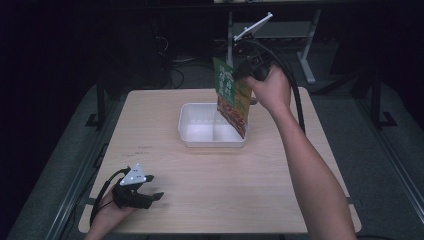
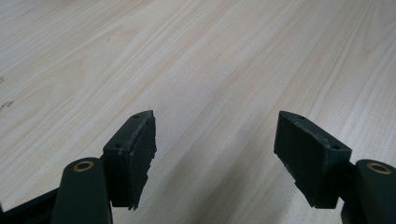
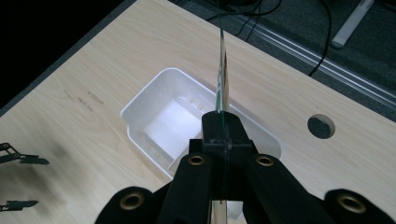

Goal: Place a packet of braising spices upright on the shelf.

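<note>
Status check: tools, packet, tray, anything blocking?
Right tool shut on snack packet, hanging over white tray. Left tool open, idle on table. Nothing blocking.

A flat green and orange food packet [image 1: 231, 95] is hanging straight up and down over a white plastic tub [image 1: 200, 136]. The tub is sitting in the middle of the table with its open side up.

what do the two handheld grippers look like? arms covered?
Both are black. The left gripper carries a grey three-cornered plate and a black cable; its jaws have blocky pads. The right gripper has brass-coloured pivot pins and a thick black cable. Forearms are bare, no sleeves.
</note>
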Demonstrator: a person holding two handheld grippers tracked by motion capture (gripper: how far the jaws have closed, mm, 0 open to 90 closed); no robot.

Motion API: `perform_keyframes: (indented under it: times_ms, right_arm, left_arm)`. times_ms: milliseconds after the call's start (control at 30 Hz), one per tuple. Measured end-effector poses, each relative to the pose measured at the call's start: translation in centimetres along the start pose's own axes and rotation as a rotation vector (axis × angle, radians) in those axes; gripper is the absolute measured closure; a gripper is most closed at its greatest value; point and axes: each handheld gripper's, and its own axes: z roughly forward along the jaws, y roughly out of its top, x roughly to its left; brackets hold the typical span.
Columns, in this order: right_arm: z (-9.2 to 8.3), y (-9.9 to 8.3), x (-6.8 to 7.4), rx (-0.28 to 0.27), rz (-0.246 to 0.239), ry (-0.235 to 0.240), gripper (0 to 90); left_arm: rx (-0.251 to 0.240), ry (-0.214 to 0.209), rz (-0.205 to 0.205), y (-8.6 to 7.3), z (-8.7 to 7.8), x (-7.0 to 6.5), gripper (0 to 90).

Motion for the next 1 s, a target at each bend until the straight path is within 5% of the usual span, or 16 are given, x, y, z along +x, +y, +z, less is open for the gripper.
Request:
perform_keyframes:
  times_ms: [1000]
  right_arm:
    - [3.7, -0.8, -0.9, 0.006, 0.014, -0.023, 89.9]
  left_arm:
    - [0.001, -0.004, -0.002, 0.0, 0.1, -0.1, 28.9]
